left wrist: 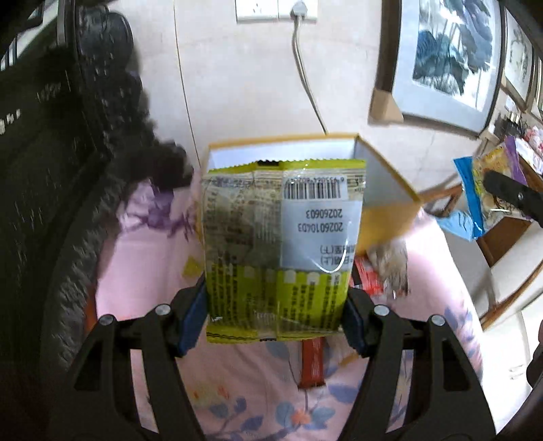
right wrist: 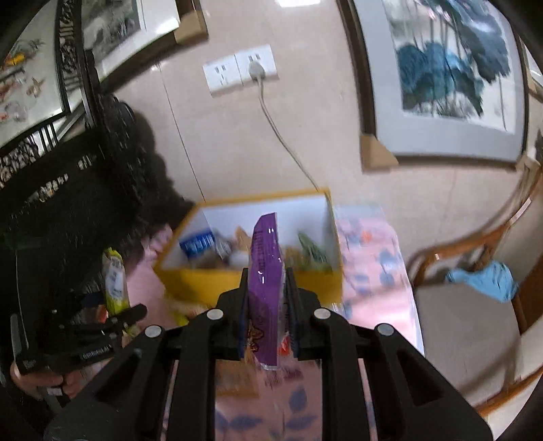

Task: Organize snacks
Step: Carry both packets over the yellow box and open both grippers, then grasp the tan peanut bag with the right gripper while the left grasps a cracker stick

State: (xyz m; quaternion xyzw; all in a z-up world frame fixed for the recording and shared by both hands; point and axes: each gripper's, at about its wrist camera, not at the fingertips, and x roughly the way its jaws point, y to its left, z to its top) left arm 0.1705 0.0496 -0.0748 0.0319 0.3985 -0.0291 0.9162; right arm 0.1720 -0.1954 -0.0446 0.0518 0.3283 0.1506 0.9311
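Yellow box (right wrist: 251, 278) at far end already holds several snacks. Left gripper (left wrist: 276, 317) clamps green packet (left wrist: 281, 251); right gripper (right wrist: 266, 305) pinches purple packet (right wrist: 266, 271). Loose snacks remain on pink cloth (left wrist: 142, 278).

Both views are fisheye, each looking forward and downward along its own jaws, which fill the lower frame. The left wrist view sits close over the yellow box (left wrist: 390, 210) at frame centre — the pink floral cloth (left wrist: 142, 264) spreads below. The right wrist view stands a little farther back — the same yellow box (right wrist: 244, 285) mid-frame. Both share the wall socket (left wrist: 276, 10) (right wrist: 239, 69) and the framed blue painting (left wrist: 451, 57) (right wrist: 448, 74) at upper right.
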